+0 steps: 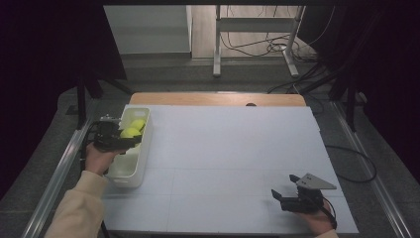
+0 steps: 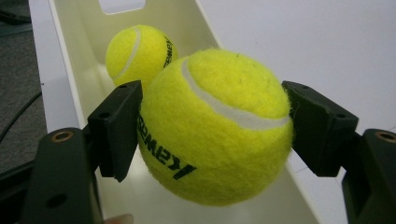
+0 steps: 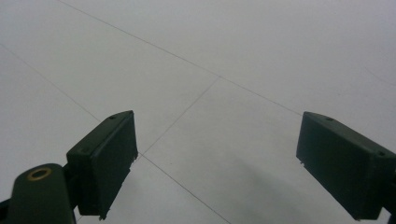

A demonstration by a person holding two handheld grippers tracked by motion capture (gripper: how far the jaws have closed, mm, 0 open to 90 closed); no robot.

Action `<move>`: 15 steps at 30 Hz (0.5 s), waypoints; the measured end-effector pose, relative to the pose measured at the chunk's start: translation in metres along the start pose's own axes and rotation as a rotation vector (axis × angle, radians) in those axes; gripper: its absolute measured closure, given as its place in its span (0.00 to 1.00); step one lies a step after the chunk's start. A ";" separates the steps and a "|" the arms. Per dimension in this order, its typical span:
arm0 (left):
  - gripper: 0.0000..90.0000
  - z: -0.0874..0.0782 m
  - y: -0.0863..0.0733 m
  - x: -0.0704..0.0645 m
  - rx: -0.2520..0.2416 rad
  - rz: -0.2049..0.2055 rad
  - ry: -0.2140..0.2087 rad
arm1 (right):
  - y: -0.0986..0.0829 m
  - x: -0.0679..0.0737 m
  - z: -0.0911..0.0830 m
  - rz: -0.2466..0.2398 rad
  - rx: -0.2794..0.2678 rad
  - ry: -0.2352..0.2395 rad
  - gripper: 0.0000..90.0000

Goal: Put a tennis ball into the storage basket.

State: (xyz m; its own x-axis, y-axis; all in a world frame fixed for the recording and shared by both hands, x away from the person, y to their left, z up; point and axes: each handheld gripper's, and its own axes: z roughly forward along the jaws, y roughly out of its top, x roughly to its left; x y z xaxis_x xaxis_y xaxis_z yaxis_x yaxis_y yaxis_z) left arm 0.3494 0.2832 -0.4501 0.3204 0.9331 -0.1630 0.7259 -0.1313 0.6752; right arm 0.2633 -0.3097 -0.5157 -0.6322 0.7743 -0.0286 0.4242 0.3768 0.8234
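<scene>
So our left tool (image 2: 212, 135) grips a fuzzy yellow tennis ball (image 2: 217, 126) above the cream plastic bin (image 1: 130, 171) at nine o'clock; another ball (image 2: 137, 53) lies inside already. Right tool (image 3: 217, 163) idles wide open, empty.

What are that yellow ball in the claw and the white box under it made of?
The held tennis ball looks like fuzzy yellow felt with a smooth white seam, probably over rubber. The bin seems smooth, slightly glossy cream plastic with thin moulded walls. The left gripper pads look like matte black plastic.
</scene>
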 end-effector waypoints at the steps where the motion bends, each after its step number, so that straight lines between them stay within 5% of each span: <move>1: 0.28 0.000 0.000 0.000 -0.001 -0.001 0.000 | 0.000 0.000 0.000 0.000 0.000 0.000 0.14; 7: 0.18 -0.003 0.000 0.000 -0.030 -0.020 0.029 | 0.000 0.000 0.000 0.000 0.000 0.001 0.14; 15: 0.15 -0.012 0.000 -0.009 -0.103 0.010 -0.012 | 0.000 0.000 0.000 -0.001 -0.001 0.002 0.14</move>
State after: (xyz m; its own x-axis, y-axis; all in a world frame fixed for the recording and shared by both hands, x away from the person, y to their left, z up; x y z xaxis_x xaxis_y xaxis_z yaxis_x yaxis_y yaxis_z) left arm 0.3388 0.2790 -0.4401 0.3347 0.9280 -0.1638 0.6563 -0.1047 0.7472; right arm 0.2635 -0.3097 -0.5156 -0.6336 0.7731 -0.0283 0.4228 0.3767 0.8242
